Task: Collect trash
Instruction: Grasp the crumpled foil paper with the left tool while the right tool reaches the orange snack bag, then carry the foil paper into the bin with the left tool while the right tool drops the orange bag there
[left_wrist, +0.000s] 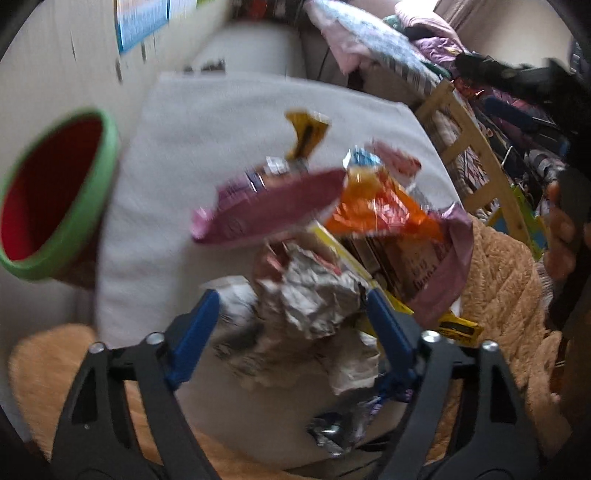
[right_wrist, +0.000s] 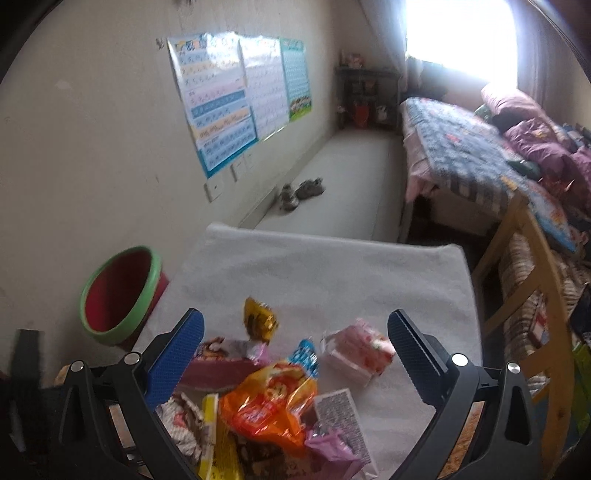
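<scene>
Several snack wrappers lie in a heap on a white cloth-covered table (right_wrist: 332, 266). My left gripper (left_wrist: 291, 310) is open, its blue fingers on either side of a crumpled silver-white wrapper (left_wrist: 314, 295); whether they touch it is unclear through blur. Beyond it lie a maroon packet (left_wrist: 273, 206), an orange packet (left_wrist: 373, 210) and a yellow wrapper (left_wrist: 306, 136). The red bin with a green rim (left_wrist: 55, 195) stands left of the table. My right gripper (right_wrist: 295, 350) is open above the heap, over the orange packet (right_wrist: 269, 402) and near a pink packet (right_wrist: 358, 343). The bin (right_wrist: 122, 291) shows at left.
A wall with posters (right_wrist: 236, 99) runs along the left. A bed (right_wrist: 480, 155) piled with clothes and a wooden frame (right_wrist: 535, 280) stand at right. A tan fleecy blanket (left_wrist: 498, 280) lies by the table's near side. Shoes (right_wrist: 303, 192) sit on the floor.
</scene>
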